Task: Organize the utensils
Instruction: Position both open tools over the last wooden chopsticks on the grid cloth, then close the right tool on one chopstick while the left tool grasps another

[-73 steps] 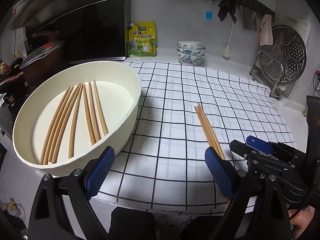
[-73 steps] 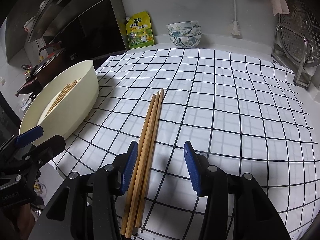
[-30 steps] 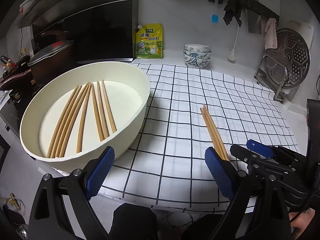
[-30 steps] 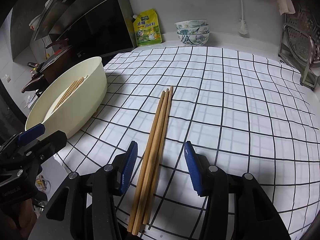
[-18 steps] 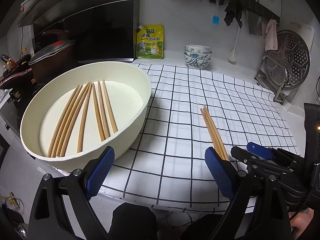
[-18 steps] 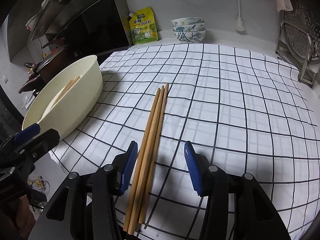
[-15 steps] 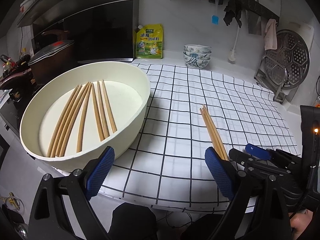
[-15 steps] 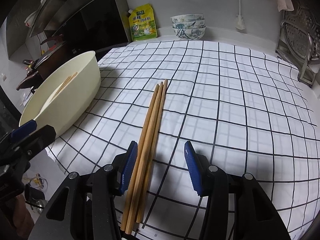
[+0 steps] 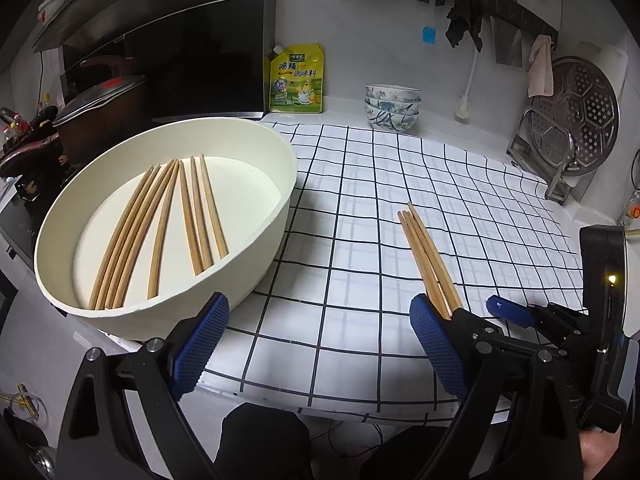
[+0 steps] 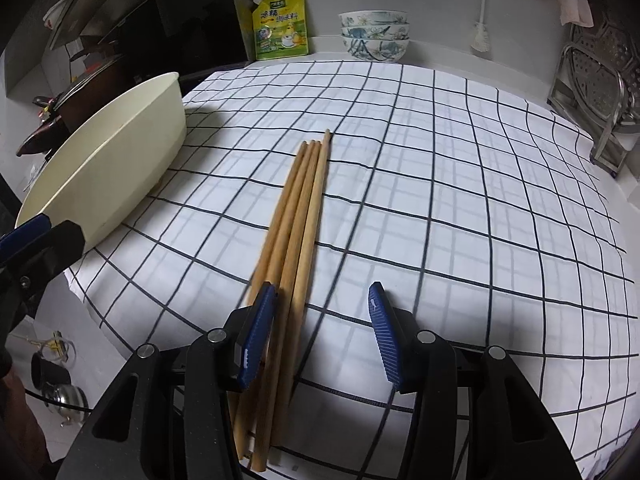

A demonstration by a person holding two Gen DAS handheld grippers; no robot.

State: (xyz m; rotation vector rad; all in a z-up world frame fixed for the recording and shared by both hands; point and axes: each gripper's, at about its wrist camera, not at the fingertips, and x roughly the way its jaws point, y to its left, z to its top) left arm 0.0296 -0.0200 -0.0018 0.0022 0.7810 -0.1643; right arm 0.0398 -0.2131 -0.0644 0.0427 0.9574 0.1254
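The chopsticks point(image 10: 298, 216), four by my count, lie side by side on the checked cloth point(image 10: 460, 184) covering the worktop, just right of the cream basin point(image 9: 276, 216), which already holds seven more. They look light, stiff and smooth, so they will likely roll or slide apart unless pinched as a bundle across their thicker near ends. The right gripper point(image 10: 322, 332) hangs over those ends with its jaws parted and nothing held; its left pad is about level with the outermost stick. The left gripper point(image 9: 320, 344) stands wide open and empty near the basin. The only writing is on the yellow pouch point(image 9: 297, 80) by the wall: Chinese characters, apparently a chicken seasoning; the brand is too small to read.
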